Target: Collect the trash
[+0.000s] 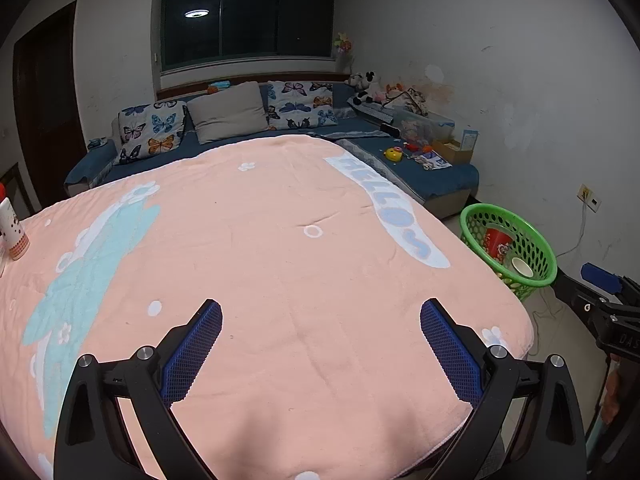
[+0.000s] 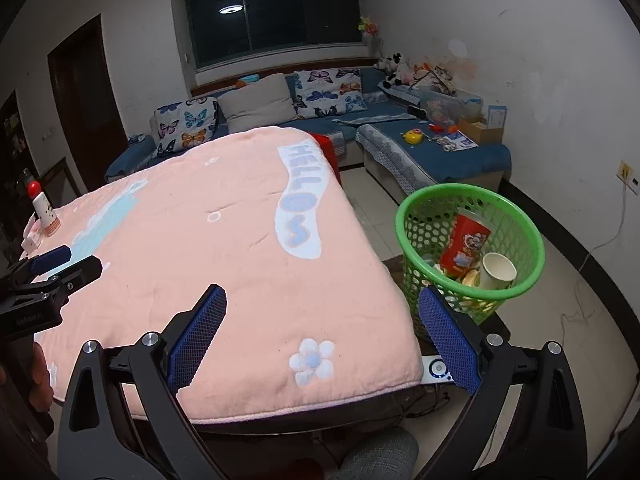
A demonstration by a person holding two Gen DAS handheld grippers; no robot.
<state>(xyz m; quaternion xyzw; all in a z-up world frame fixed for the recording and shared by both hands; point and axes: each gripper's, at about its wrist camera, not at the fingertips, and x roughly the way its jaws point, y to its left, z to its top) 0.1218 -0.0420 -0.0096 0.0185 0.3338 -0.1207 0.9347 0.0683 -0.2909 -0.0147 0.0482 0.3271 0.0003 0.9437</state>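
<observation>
Standing on the tiled floor just off the right-hand corner of the table, the green basket (image 2: 470, 216) held the collected trash: a round plastic tub with a thick rolled rim and walls pierced by rows of oval holes, wider at the mouth than at the base. Inside it lay a red cup (image 2: 464, 246), tall and cylindrical, printed with a cartoon figure and a blue panel; it leaned with its open mouth up and away from the camera, its long axis tilted off vertical. Beside it, touching, was a white paper cup (image 2: 496, 270), shorter, with its mouth turned up and toward the right wrist camera. Smaller yellowish scraps sat beneath both cups, too jumbled to identify. The table was covered by a peach blanket (image 1: 280, 280), soft and faintly creased, bearing white flowers, a pale blue shape and the word HELLO in blue on a white band. At its far left edge stood a white bottle (image 2: 46, 212) with a red cap, upright. The left gripper (image 1: 320, 334) hovered over the near part of the blanket, its blue mesh-textured pads spread wide with nothing between them. The right gripper (image 2: 322, 328) hung over the near right corner of the blanket, its jaws likewise wide apart and empty, one pad over the cloth and the other in front of the basket. A blue sofa (image 1: 440, 176) with butterfly cushions lined the far wall.
</observation>
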